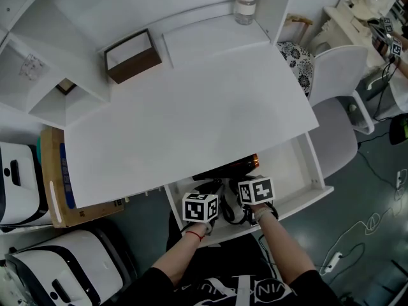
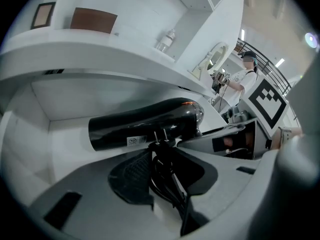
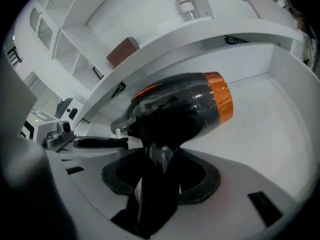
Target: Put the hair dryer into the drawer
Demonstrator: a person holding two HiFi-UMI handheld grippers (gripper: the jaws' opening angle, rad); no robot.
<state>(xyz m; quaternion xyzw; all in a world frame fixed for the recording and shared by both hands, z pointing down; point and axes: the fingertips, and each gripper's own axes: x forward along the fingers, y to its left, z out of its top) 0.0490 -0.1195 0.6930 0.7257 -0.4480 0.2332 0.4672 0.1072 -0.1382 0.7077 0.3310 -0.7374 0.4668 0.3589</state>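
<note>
The dryer [image 3: 185, 104] is held inside the open drawer [image 1: 306, 164], its barrel crosswise just ahead of both grippers, orange end to the right. The right gripper [image 3: 157, 171] is clamped on the handle [image 3: 161, 154], and the left gripper [image 2: 161, 171] is pinched on the cord [image 2: 167, 181]. Contact with the drawer floor can't be told.

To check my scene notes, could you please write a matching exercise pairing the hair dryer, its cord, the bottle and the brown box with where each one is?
1. black hair dryer with an orange ring
2. bundled black power cord
3. clear plastic bottle
4. brown rectangular box

A. back left of the white desk top
B. gripped by the right gripper, within the open white drawer
C. at the desk's back, right of centre
D. gripped by the left gripper

Pairs: 1-B, 2-D, 3-C, 4-A
</note>
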